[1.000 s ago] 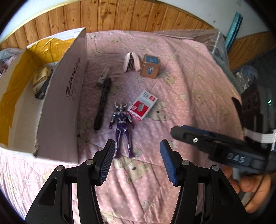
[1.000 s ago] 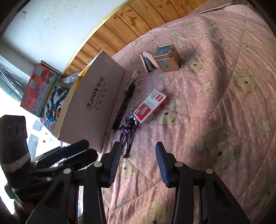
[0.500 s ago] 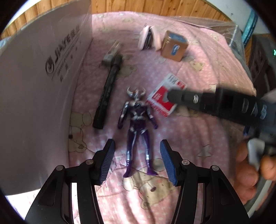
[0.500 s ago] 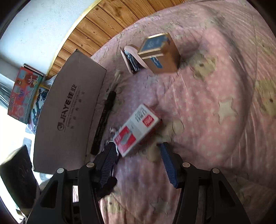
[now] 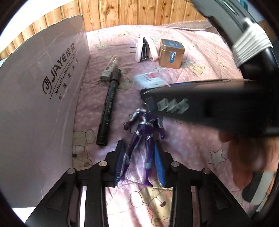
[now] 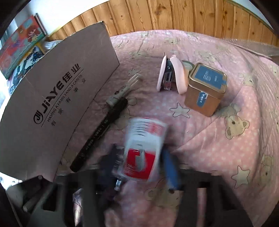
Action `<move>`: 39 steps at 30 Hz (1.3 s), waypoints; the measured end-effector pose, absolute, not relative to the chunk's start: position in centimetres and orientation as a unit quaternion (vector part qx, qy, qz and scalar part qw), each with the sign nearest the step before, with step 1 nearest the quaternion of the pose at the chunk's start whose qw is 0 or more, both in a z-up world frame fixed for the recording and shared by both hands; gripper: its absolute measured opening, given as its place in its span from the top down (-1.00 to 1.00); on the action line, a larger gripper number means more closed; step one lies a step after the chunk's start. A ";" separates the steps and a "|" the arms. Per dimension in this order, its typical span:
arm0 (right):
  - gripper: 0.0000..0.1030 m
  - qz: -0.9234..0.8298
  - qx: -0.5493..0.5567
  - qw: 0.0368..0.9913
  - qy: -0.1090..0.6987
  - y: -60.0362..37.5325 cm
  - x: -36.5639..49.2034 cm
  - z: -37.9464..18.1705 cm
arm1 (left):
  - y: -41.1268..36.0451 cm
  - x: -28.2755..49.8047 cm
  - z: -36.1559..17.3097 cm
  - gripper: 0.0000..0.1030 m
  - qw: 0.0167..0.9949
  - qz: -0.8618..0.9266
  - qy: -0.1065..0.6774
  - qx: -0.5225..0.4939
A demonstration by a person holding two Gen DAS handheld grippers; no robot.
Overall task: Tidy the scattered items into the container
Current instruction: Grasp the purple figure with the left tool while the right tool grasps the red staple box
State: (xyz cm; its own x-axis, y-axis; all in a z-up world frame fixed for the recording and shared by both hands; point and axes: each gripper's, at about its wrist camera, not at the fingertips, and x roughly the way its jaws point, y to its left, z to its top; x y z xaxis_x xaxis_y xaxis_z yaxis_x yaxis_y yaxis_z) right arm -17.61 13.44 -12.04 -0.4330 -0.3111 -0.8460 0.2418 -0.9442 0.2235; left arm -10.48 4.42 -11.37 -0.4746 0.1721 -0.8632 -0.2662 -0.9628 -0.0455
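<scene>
My left gripper (image 5: 139, 162) has its blue pads on either side of the legs of a purple and silver action figure (image 5: 143, 127) lying on the pink quilt; the jaws look closed on it. My right gripper (image 6: 139, 162), blurred by motion, straddles a red and white staple box (image 6: 143, 148), its fingers close to the box's sides. The right gripper's body crosses the left wrist view (image 5: 200, 106) and hides the figure's head. The cardboard box (image 5: 40, 104) stands at the left, and shows in the right wrist view (image 6: 52, 108).
On the quilt lie a black marker (image 5: 109, 106), a small grey comb-like tool (image 5: 109, 70), a pink stapler (image 5: 144, 49) and a gold tin with a blue lid (image 5: 170, 53). A wooden wall (image 6: 174, 15) runs behind. Toy boxes (image 6: 19, 43) stand beyond the cardboard box.
Both grippers moved forward and down. The left one closed in on the figure's legs. The right one came over the staple box and narrowed around it.
</scene>
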 end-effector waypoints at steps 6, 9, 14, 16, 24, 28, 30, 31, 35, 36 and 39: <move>0.25 -0.826 0.520 0.166 -0.139 16.7 -17.1 -12.4 | 3.5 -10.2 -11.3 0.46 0.137 0.858 0.040 -0.493; 0.25 -0.827 0.520 0.150 -0.152 17.9 -16.2 -12.4 | 2.9 -9.8 -11.3 0.47 0.140 0.858 0.032 -0.493; 0.25 -0.829 0.521 0.134 -0.150 19.2 -14.1 -12.2 | 2.4 -8.6 -11.2 0.47 0.149 0.857 0.020 -0.493; 0.25 -0.830 0.522 0.129 -0.149 19.5 -13.9 -12.1 | 3.0 -8.3 -10.9 0.47 0.153 0.859 0.022 -0.488; 0.25 -0.835 0.514 0.135 -0.142 19.3 -11.0 -11.0 | 3.1 -6.5 -8.5 0.47 0.153 0.874 0.025 -0.461; 0.25 -0.841 0.505 0.141 -0.136 19.6 -9.8 -10.0 | 2.9 -5.5 -7.3 0.47 0.151 0.881 0.025 -0.448; 0.25 -0.843 0.501 0.143 -0.133 19.4 -9.3 -9.6 | 2.8 -5.0 -6.8 0.47 0.149 0.884 0.025 -0.442; 0.25 -0.844 0.499 0.145 -0.132 19.2 -9.1 -9.4 | 2.7 -4.7 -6.5 0.47 0.149 0.886 0.025 -0.439; 0.25 -0.848 0.492 0.153 -0.125 18.8 -8.0 -8.5 | 2.3 -3.7 -5.5 0.47 0.146 0.893 0.022 -0.426; 0.25 -0.849 0.491 0.155 -0.123 18.8 -7.7 -8.3 | 2.2 -3.5 -5.3 0.47 0.145 0.894 0.021 -0.423; 0.25 -0.851 0.486 0.159 -0.119 18.4 -6.9 -7.9 | 2.0 -2.8 -4.8 0.47 0.143 0.898 0.017 -0.416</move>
